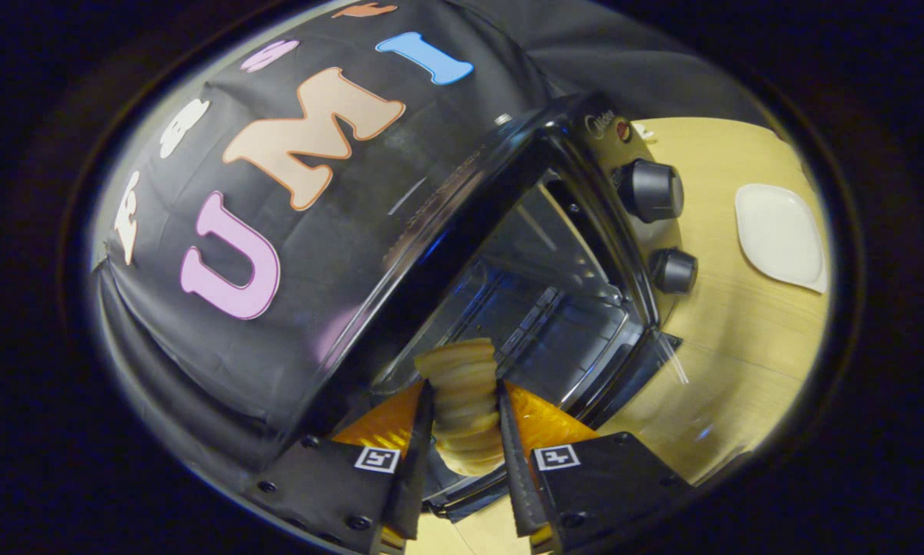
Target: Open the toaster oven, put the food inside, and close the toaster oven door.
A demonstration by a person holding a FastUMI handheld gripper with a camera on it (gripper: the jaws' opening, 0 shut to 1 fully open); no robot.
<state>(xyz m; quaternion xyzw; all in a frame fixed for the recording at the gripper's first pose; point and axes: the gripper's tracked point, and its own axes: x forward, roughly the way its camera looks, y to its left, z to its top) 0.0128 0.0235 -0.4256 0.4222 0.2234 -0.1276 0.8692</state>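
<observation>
Nearest us, our gripper (465, 416) has both fingers (419, 439) pressed on a ridged, pale-brown pastry (462, 385), held between the tips. Just ahead and beyond, the oven (462, 208) appears tilted, its dark cavity (539, 308) exposed behind the pastry; we cannot tell clearly where the door sits. Right of the cavity we note two black knobs (650, 190), one above the other. Farther right, on the wooden table (739, 347), lies a white plate (781, 235), well apart from the oven.

A small brand logo on the toaster oven (554, 254) control panel is too blurred to read; no other readable text
</observation>
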